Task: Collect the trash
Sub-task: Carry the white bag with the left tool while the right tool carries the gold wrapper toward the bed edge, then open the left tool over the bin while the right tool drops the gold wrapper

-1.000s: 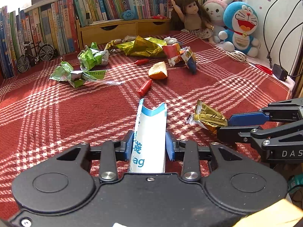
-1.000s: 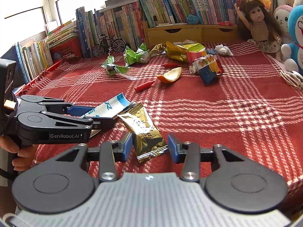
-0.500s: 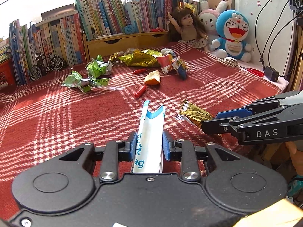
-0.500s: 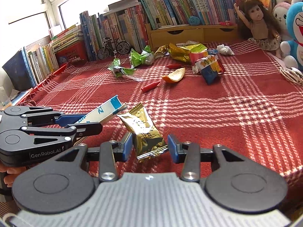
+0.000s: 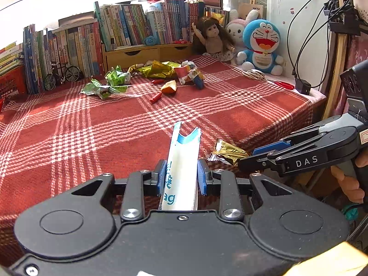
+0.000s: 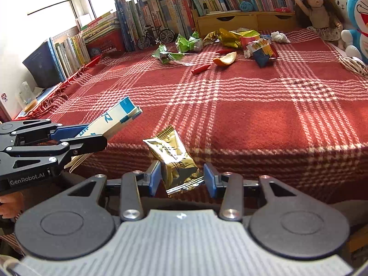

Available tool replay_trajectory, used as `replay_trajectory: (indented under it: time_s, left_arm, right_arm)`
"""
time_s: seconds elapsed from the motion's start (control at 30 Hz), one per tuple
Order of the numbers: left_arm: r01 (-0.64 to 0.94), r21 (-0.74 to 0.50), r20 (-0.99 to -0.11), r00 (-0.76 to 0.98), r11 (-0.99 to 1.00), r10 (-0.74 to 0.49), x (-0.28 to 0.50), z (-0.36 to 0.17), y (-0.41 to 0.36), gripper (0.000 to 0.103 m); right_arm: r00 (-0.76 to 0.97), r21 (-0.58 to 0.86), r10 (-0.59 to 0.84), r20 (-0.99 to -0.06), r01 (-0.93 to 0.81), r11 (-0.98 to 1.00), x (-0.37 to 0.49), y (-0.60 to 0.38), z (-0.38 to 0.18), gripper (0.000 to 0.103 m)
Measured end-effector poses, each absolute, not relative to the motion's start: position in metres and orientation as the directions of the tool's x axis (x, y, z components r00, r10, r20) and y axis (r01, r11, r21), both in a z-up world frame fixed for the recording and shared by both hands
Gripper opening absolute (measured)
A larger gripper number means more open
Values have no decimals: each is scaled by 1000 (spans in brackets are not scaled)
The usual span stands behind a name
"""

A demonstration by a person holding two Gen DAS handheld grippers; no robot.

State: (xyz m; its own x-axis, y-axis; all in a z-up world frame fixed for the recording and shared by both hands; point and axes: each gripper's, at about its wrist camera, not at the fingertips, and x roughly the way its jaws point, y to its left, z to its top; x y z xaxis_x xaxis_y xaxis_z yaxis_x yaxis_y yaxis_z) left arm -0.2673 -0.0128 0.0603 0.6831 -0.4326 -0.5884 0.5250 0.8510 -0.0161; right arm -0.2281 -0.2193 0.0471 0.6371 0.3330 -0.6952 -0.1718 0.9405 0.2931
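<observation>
My left gripper (image 5: 181, 177) is shut on a white and blue packet (image 5: 184, 158) that sticks out forward between the fingers. My right gripper (image 6: 181, 179) is shut on a gold wrapper (image 6: 174, 158), held in the air off the front edge of the red plaid cloth (image 6: 253, 119). Each gripper shows in the other's view: the right gripper (image 5: 260, 156) with the gold wrapper (image 5: 227, 151), the left gripper (image 6: 92, 135) with the packet (image 6: 115, 117). At the far side lie green wrappers (image 5: 115, 77), a gold bag (image 5: 156, 69), a colourful packet (image 5: 188, 74), an orange peel (image 5: 169, 87) and a red piece (image 5: 156, 97).
Books (image 5: 115, 27) and a wooden drawer unit (image 5: 147, 54) line the back. A toy bicycle (image 5: 61, 74) stands back left. A doll (image 5: 214, 41) and plush toys (image 5: 262, 46) sit back right, with red scissors (image 5: 284, 84), a charger (image 5: 302, 87) and cables along the right edge.
Both grippers have drawn back and risen, away from the table, each carrying its item. The gold wrapper has left the cloth and now hangs past the front edge.
</observation>
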Motion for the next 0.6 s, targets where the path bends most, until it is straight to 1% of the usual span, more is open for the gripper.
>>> replay_trajectory:
  time_s: [0.1,0.2,0.23,0.37,0.5,0.6]
  left_arm:
    - [522,-36,-640,643,852,-421,-280,51,-10,27]
    - [510,-27,-710,596,860,-376,-288,38,-10,27]
    - [503,-34,-743,566,864,-358,-288,30,-9,27]
    - [469,-86,-814,476,879,-334,-282,6,-4,27]
    - [413,-140,-866,389,900,-313,-271,-18,0,28]
    - [392,-162,-883,351,906,-310,-266,-28,2,30]
  right_arm:
    - [603,296,343,-720,-180,938,-239,-219,42,50]
    - [564,288,344,-750,-190,939,-249,-216,34,50]
    - [546,288,348,-762,-195,937,-252,-214,30,50]
    - [468,308,371,-802,-208,928,-254,-207,11,51]
    - [401,323,375,-836,-192,927,-249,-199,-9,51]
    - [359,328,369,-857,-171,929,-244,-195,-21,51]
